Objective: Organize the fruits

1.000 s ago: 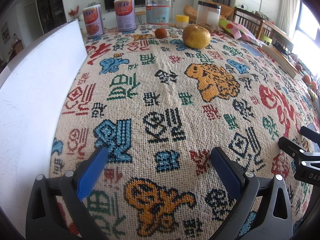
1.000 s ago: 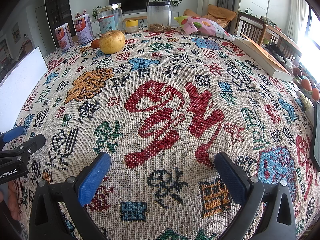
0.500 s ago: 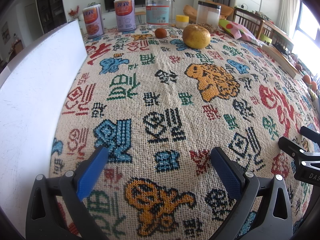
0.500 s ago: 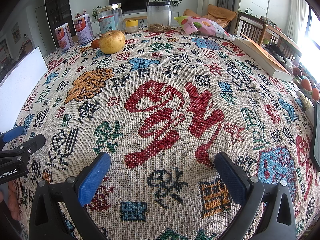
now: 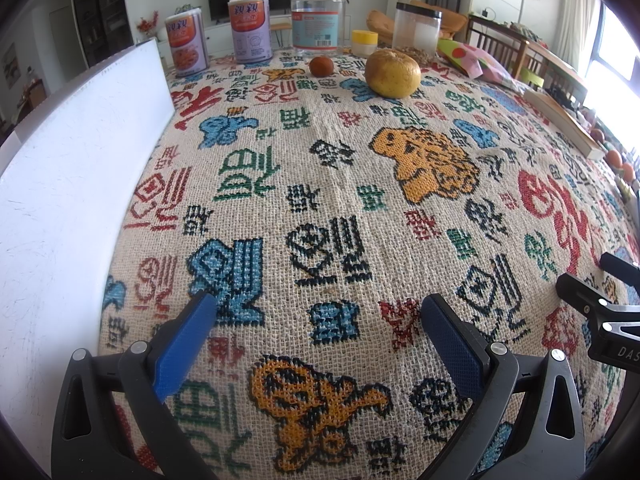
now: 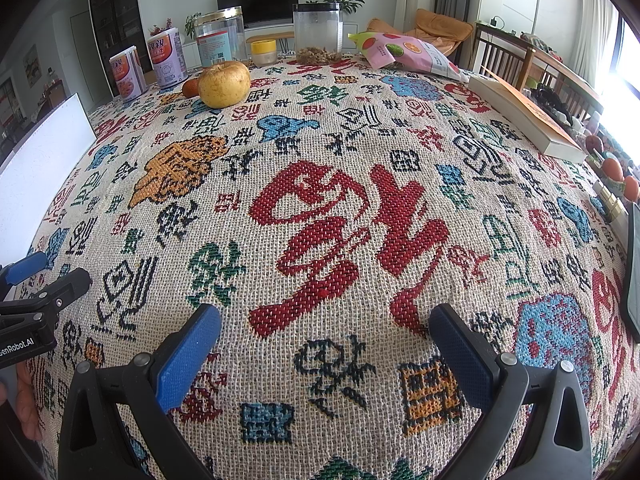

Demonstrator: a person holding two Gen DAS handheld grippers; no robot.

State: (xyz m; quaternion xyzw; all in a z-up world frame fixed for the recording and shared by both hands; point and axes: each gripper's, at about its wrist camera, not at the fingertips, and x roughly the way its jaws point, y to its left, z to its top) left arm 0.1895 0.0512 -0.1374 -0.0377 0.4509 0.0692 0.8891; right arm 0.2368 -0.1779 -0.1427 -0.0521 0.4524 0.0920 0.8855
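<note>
We see nothing changed over the last second: both wrist views match the earlier frames, so the task has not yet started in earnest. Our left gripper (image 5: 320, 312) hangs low over the near edge of the tabletop (image 5: 340, 216) with its blue fingers (image 5: 188, 336) spread wide and nothing between them. Our right gripper (image 6: 326, 322) sits just beside it, at about 3 o'clock in the left view, its fingers (image 6: 188, 350) equally wide apart and empty.

The fruit lies well away from both. In the left view the large yellow fruit (image 5: 392, 73) rests on the patterned cloth at roughly 12 o'clock, near the far edge, with a small orange-brown fruit (image 5: 321, 66) near it at 11 o'clock. In the right view the same pair appears at about 11 o'clock, the small one partly hidden behind the big one (image 6: 224, 83). Behind them stand two cans (image 5: 186, 46), a clear jar (image 5: 318, 20) and a small yellow-lidded pot (image 5: 364, 43). A white board (image 5: 72, 168) lines the tabletop at 9 o'clock. A few more small orange fruits (image 6: 622, 178) sit off the tabletop's edge at 3 o'clock in the right view; we cannot tell what holds them.

We judge the stillness to mean a pause before the first reach, probably a long forward move toward the big fruit.
</note>
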